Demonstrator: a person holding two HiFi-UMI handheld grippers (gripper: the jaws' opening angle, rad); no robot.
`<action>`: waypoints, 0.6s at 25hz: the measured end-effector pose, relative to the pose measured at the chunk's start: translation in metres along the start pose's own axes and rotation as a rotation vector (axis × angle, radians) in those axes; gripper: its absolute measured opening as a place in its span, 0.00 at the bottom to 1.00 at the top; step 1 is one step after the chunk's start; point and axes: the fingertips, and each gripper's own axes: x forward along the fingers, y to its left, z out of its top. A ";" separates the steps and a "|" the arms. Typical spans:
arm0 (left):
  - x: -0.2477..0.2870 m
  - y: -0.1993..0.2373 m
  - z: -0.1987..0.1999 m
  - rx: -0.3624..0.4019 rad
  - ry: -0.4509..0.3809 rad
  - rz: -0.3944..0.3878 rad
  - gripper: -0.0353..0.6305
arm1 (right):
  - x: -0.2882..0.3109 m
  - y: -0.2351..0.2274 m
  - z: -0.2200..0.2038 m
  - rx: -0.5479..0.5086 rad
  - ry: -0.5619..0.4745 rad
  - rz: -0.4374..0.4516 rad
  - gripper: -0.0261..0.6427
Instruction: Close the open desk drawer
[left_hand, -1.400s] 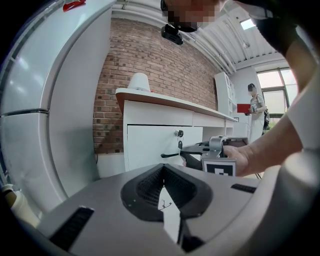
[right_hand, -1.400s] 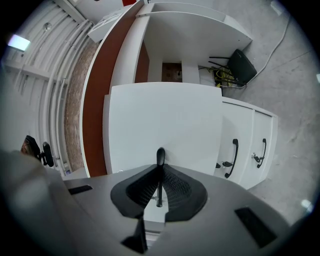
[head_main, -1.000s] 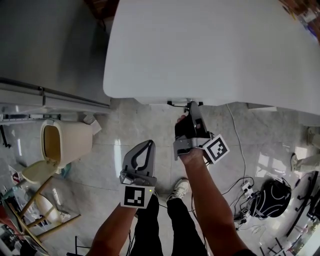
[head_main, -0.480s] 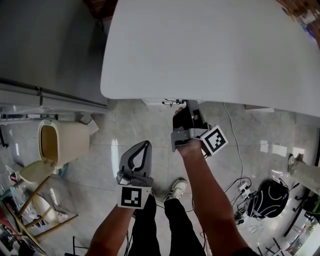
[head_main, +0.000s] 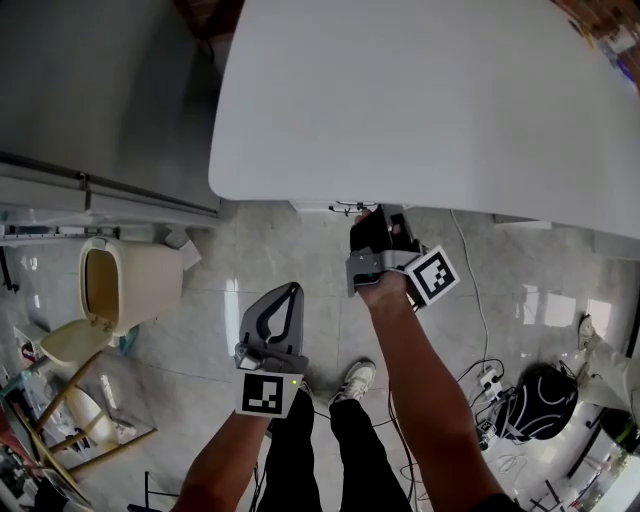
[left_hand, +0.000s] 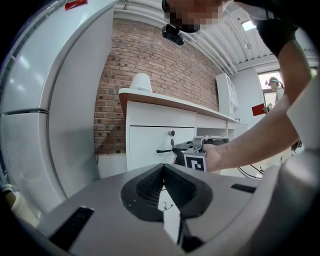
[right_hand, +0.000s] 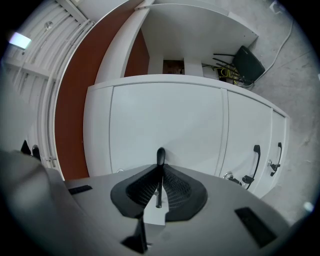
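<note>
The white desk (head_main: 420, 100) fills the top of the head view, and its drawer front (right_hand: 165, 120) is a white panel close ahead in the right gripper view. My right gripper (head_main: 378, 215) sits at the desk's front edge, shut on the drawer's black handle (right_hand: 160, 156), which sticks up between the pads (right_hand: 172, 185). From the side, the left gripper view shows that handle (left_hand: 164, 150) and the right gripper (left_hand: 200, 150) against the drawer front (left_hand: 147, 145). My left gripper (head_main: 288, 295) hangs lower left, away from the desk, shut with nothing in it.
A beige bin (head_main: 125, 285) stands on the floor at left beside a grey cabinet (head_main: 90, 90). Cables and a power strip (head_main: 490, 378) and a black bag (head_main: 545, 395) lie at right. Two more black handles (right_hand: 256, 156) show on neighbouring fronts.
My right gripper has moved toward the desk with the handle in it, and less of the drawer shows beyond the desk edge. The left gripper has barely moved.
</note>
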 end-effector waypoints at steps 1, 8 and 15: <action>0.000 -0.001 0.000 0.001 0.000 0.000 0.06 | 0.001 0.000 0.000 0.001 -0.001 -0.001 0.11; 0.001 -0.005 0.001 0.005 0.003 -0.007 0.06 | 0.004 0.000 0.001 0.000 0.001 -0.004 0.11; -0.002 -0.009 0.002 0.007 -0.001 -0.008 0.06 | 0.002 -0.002 0.000 0.029 -0.013 -0.004 0.11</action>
